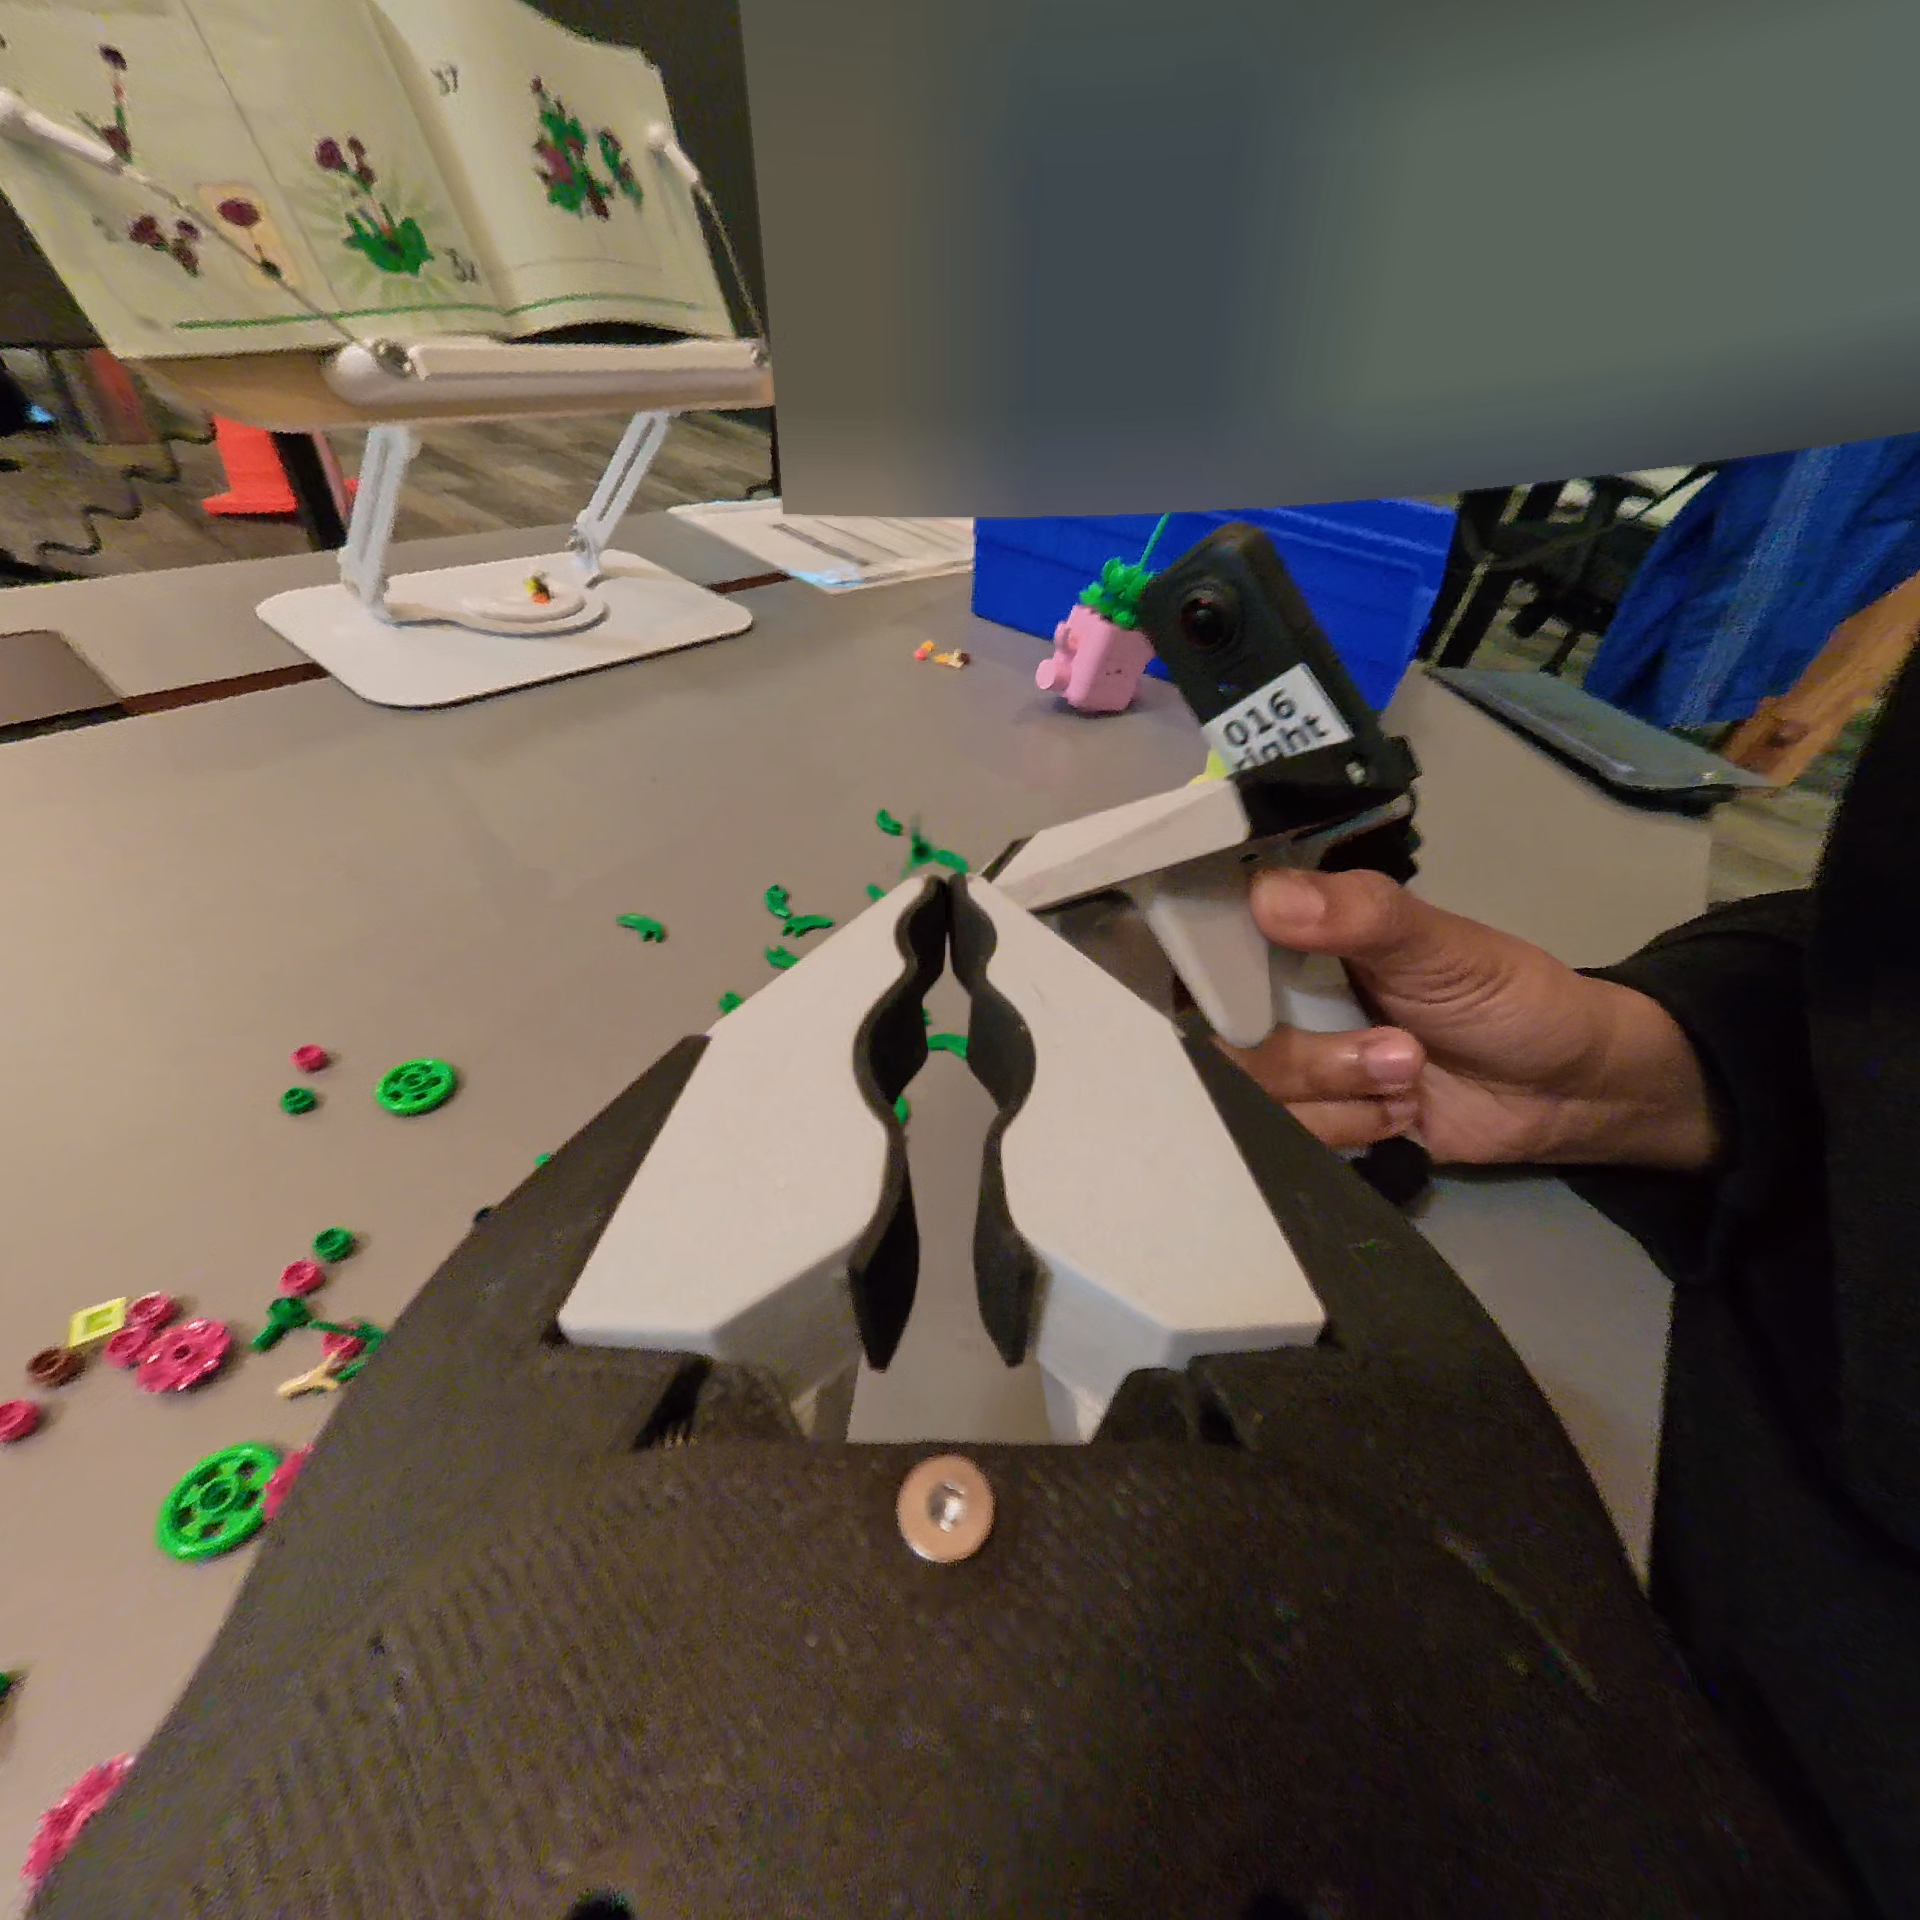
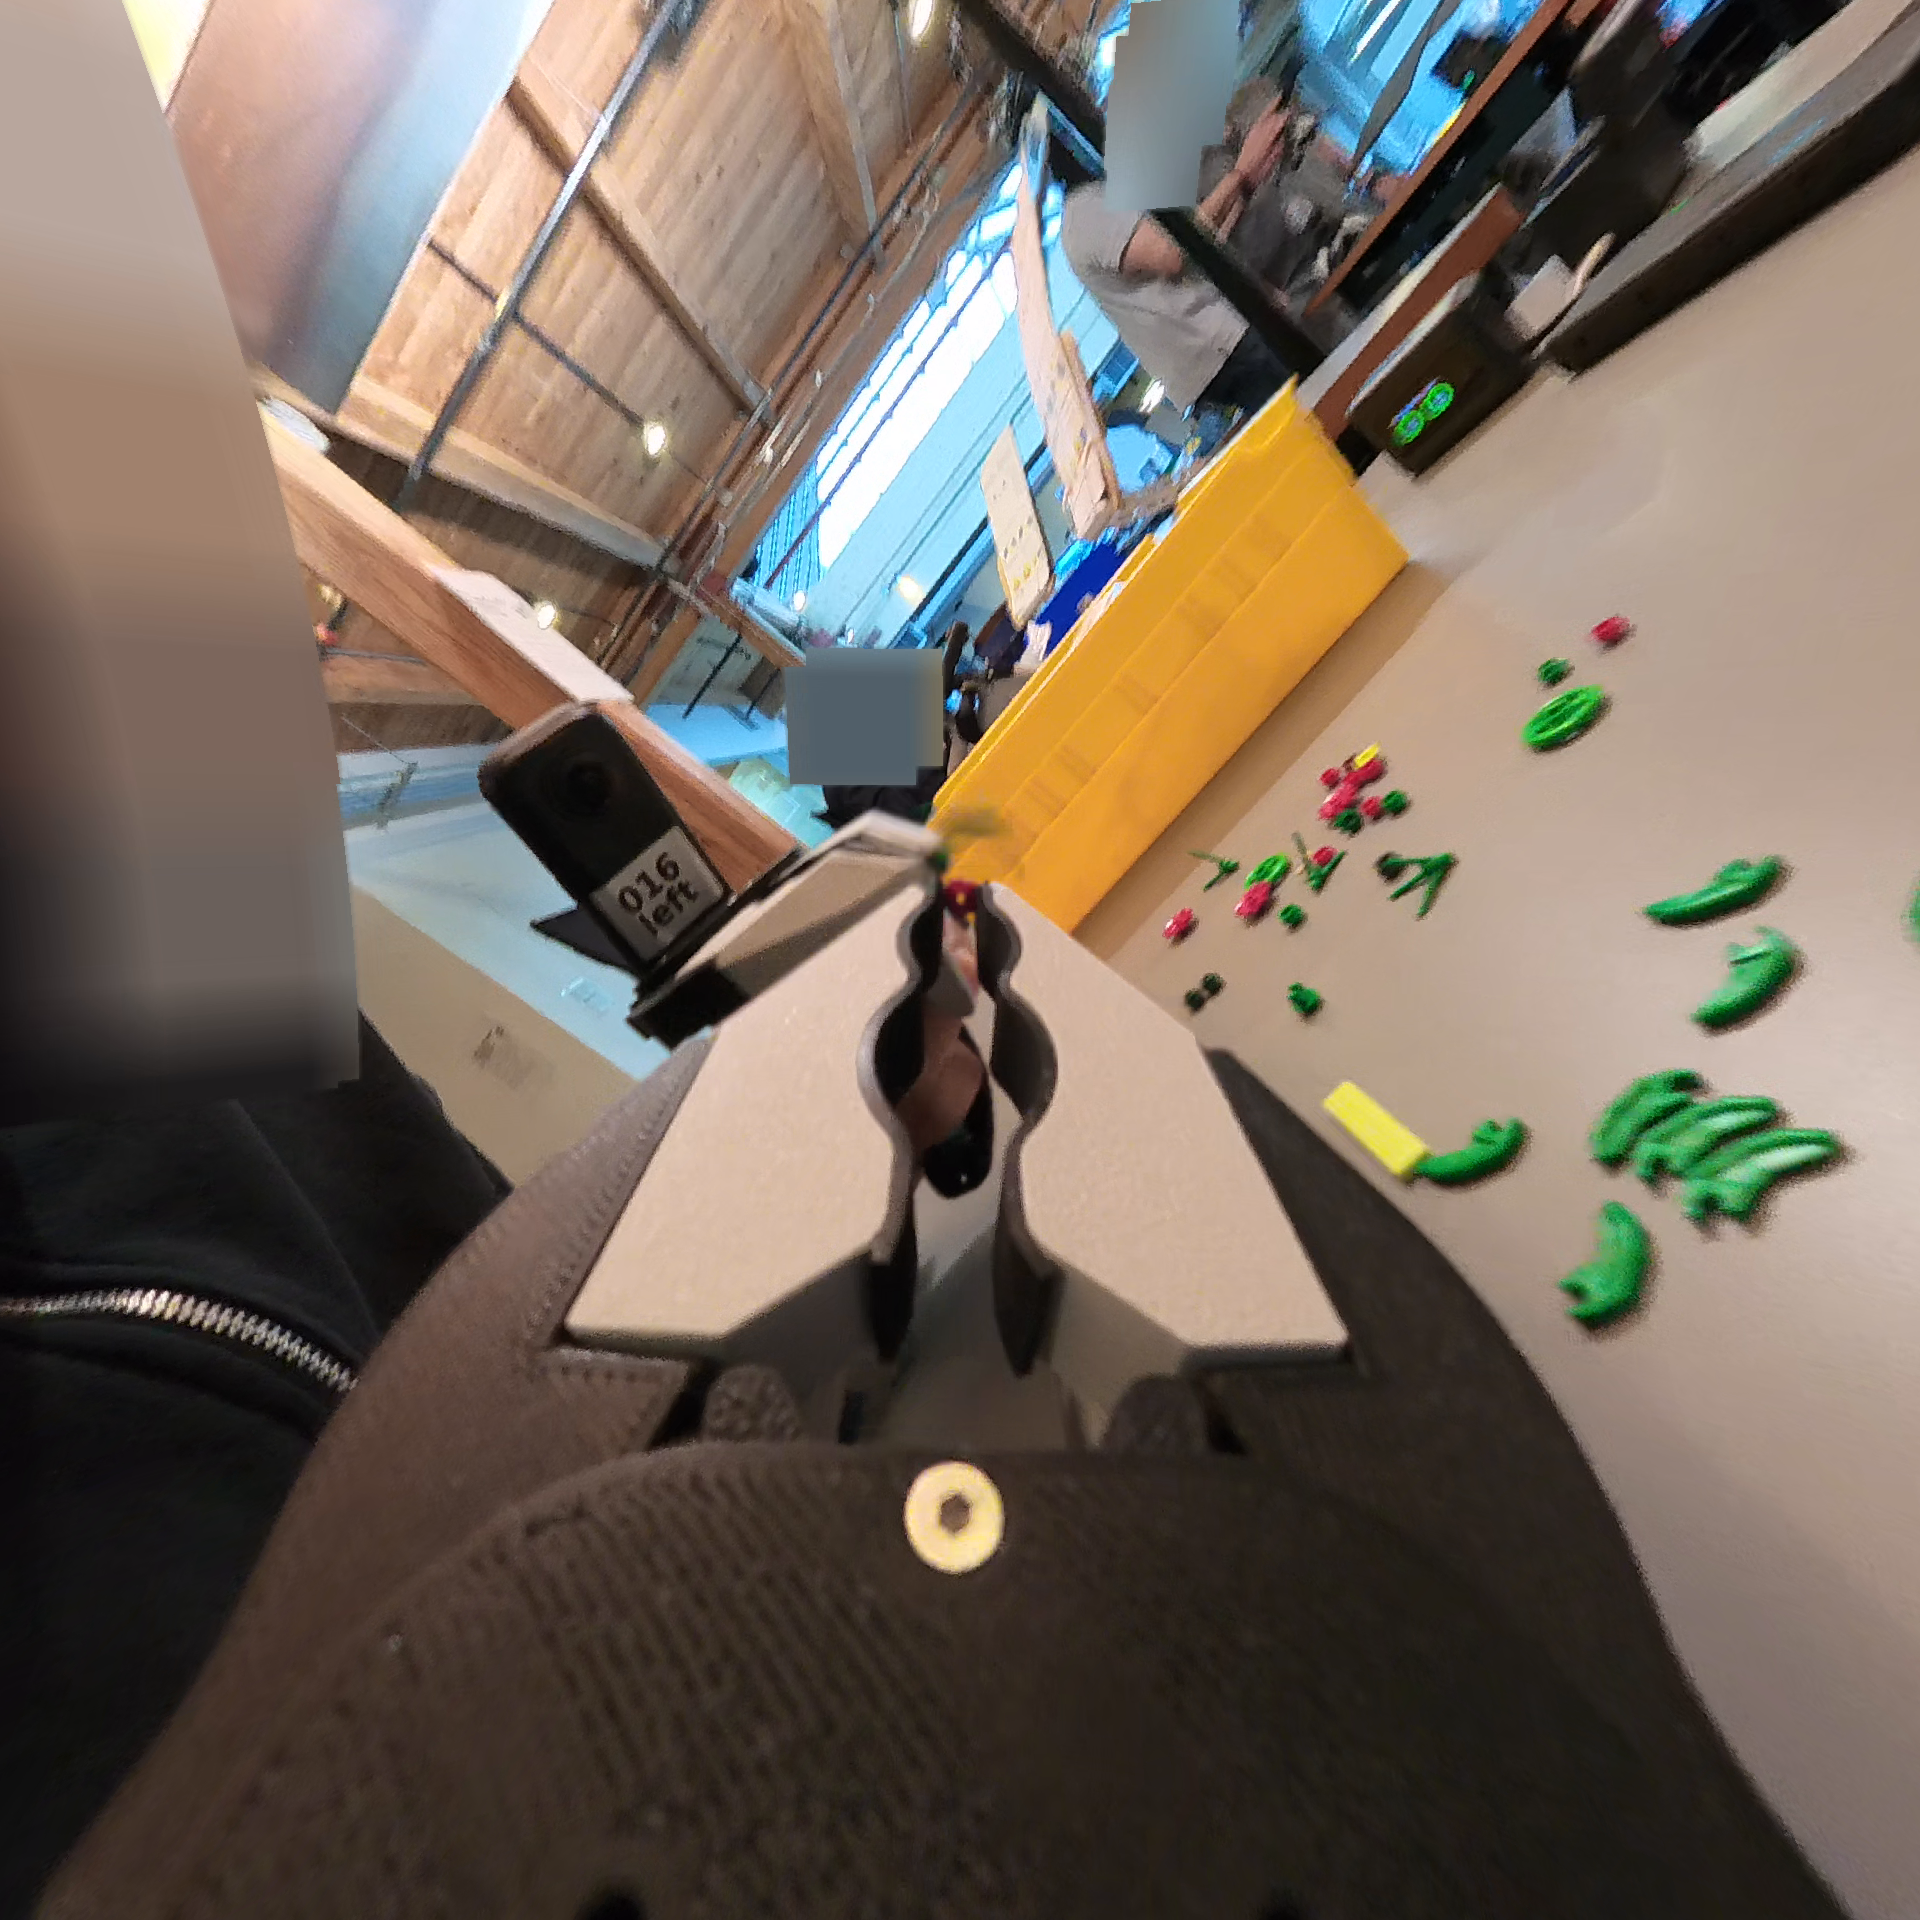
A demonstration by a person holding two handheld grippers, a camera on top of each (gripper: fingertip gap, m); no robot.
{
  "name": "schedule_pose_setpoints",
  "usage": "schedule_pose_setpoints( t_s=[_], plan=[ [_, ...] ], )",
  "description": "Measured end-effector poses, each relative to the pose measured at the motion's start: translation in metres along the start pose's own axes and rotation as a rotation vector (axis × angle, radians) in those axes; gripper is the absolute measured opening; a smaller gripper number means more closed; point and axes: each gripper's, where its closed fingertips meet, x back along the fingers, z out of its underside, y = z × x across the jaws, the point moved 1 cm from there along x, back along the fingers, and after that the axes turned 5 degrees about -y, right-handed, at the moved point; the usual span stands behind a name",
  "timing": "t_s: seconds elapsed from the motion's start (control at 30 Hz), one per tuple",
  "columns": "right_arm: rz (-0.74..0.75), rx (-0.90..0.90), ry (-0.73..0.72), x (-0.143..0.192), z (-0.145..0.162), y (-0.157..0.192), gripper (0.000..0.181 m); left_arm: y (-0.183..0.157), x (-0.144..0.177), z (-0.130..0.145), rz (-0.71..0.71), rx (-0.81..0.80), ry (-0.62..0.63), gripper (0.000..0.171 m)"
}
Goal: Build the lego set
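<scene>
Only in left wrist view: open instruction booklet [image 1: 353, 197] on white stand [image 1: 499, 613], pink Lego pot [image 1: 1101, 665] beyond. Only in right: yellow bin [image 2: 1174, 686], green leaf pieces [image 2: 1704, 1143]. Left gripper [image 1: 951, 894] pressed together; right gripper [image 2: 961, 904] pinching small red piece [image 2: 962, 900].

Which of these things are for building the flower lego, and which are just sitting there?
For the build:
instruction book on its white stand
green leaf pieces
green wheel pieces
pink flower pieces
pink pot model
left gripper
right gripper

Just lying about:
yellow bin
blue bin
papers
</scene>
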Motion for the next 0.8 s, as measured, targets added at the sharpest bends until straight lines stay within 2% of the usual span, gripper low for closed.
schedule_pose_setpoints(
  t_s=[0.07, 0.17, 0.5, 0.8],
  plan=[
    [0.004, 0.010, -0.006, -0.002, 0.002, 0.002, 0.004, 0.001, 0.001, 0.000, -0.021, -0.033, 0.010, 0.000],
    [0.010, 0.033, 0.009, -0.004, 0.005, 0.003, 0.004, -0.001, 0.003, -0.007, 0.003, 0.006, -0.035, 0.000],
    [-0.013, 0.052, 0.023, -0.006, 0.011, 0.006, 0.004, 0.012, 0.006, -0.005, -0.022, 0.087, -0.074, 0.000],
    [0.074, 0.265, 0.041, -0.005, 0.017, 0.010, 0.004, 0.027, 0.009, 0.000, -0.084, 0.124, -0.076, 0.000]
  ],
)
